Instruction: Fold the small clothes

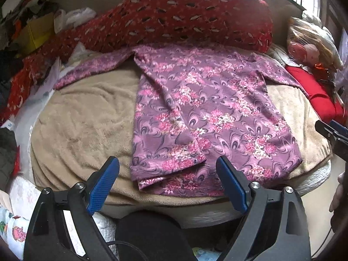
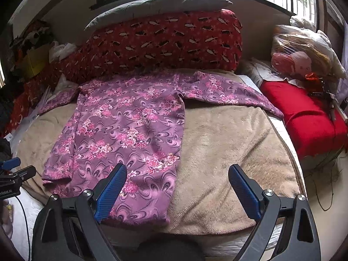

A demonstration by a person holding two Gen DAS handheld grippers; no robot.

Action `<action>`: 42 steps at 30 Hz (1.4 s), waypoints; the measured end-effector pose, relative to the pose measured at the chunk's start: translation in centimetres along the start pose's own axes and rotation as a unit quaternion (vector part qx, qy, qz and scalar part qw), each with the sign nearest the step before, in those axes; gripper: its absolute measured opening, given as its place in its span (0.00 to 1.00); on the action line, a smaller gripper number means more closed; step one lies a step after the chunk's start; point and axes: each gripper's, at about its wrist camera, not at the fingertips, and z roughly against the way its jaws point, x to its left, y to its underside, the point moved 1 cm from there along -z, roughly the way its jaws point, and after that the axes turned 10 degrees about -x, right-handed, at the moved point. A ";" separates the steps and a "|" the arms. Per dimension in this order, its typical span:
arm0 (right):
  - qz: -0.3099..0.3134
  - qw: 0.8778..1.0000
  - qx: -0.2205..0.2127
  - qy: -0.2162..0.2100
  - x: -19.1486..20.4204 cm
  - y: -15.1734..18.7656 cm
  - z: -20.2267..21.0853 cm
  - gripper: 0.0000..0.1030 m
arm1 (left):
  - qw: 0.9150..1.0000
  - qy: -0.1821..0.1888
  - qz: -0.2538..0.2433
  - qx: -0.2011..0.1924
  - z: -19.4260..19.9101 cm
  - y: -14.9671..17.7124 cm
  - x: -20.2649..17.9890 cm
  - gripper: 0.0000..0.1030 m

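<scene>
A purple floral long-sleeved top (image 1: 206, 113) lies on a beige blanket (image 1: 87, 121), its left side folded over the body and both sleeves spread at the far end. It also shows in the right wrist view (image 2: 121, 130). My left gripper (image 1: 167, 163) is open and empty, held above the top's near hem. My right gripper (image 2: 177, 170) is open and empty, over the blanket (image 2: 228, 148) at the top's right edge. Its tip shows at the right edge of the left wrist view (image 1: 328, 128).
A long red patterned bolster (image 2: 163, 41) with a grey pillow (image 2: 156, 6) on it lies behind the top. A red cushion (image 2: 304, 119) and a plastic bag with toys (image 2: 300, 52) sit at right. Clutter and bags (image 1: 32, 32) crowd the left.
</scene>
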 end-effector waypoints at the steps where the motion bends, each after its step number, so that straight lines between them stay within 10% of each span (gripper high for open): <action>1: -0.002 1.000 -0.001 -0.001 -0.1 0.1 0.1 0.93 | 1.000 -0.001 -0.002 -0.004 0.1 0.0 -0.1 0.89; 42: -0.013 1.000 -0.009 -0.003 0.2 1.4 2.9 0.93 | 1.000 0.022 0.010 0.018 1.1 1.9 -0.7 0.89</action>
